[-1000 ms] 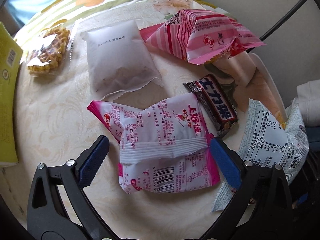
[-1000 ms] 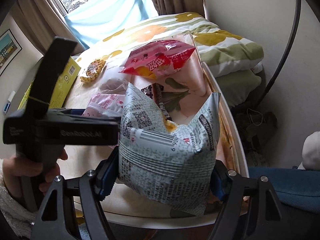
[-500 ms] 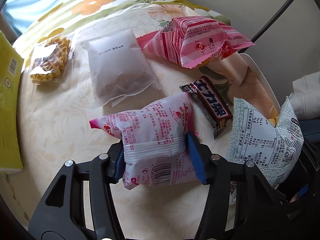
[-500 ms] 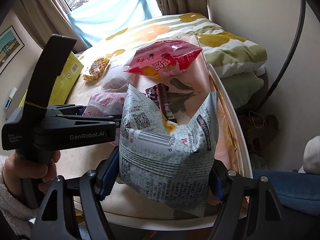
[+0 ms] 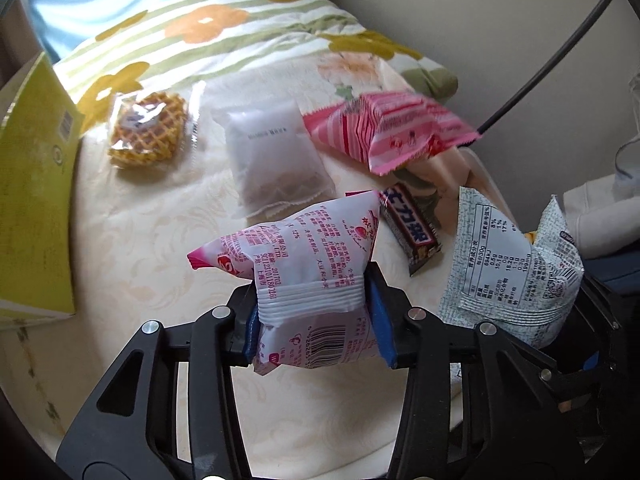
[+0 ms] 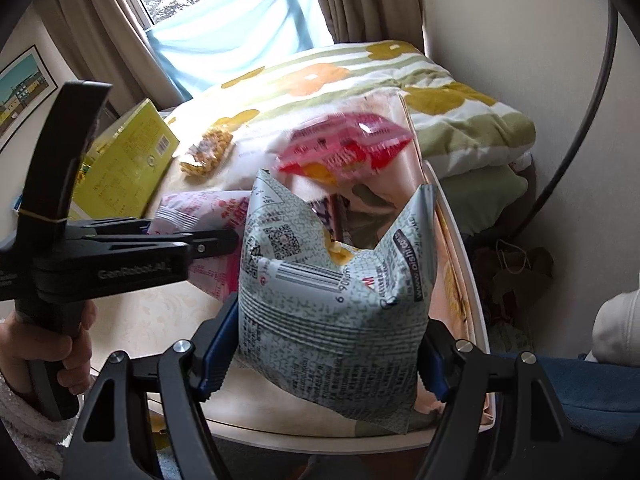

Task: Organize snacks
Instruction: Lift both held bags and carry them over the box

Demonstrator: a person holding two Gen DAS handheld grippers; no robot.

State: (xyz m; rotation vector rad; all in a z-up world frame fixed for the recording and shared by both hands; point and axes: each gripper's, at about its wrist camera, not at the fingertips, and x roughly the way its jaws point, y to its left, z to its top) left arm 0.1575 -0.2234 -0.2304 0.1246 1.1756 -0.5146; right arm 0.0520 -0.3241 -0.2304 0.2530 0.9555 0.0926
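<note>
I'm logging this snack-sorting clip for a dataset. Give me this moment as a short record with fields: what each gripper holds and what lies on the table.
left gripper: shut on pink-and-white packet
right gripper: shut on grey-green printed bag
on table: waffle in clear wrap, white pouch, pink striped bag, dark chocolate bar
table's left edge: yellow box
behind table: floral blanket

Left wrist view: left gripper (image 5: pixel 316 320) clamped on pink-and-white snack packet (image 5: pixel 308 268).

Packet pinched at its middle between blue pads (image 5: pixel 382 324), barcode end toward camera. On the table (image 5: pixel 132 240) beyond: waffle (image 5: pixel 148 134), translucent white pouch (image 5: pixel 276 164), pink striped bag (image 5: pixel 394 132), dark chocolate bar (image 5: pixel 412 228). Grey-green printed bag (image 5: pixel 512 268) at right.
</note>
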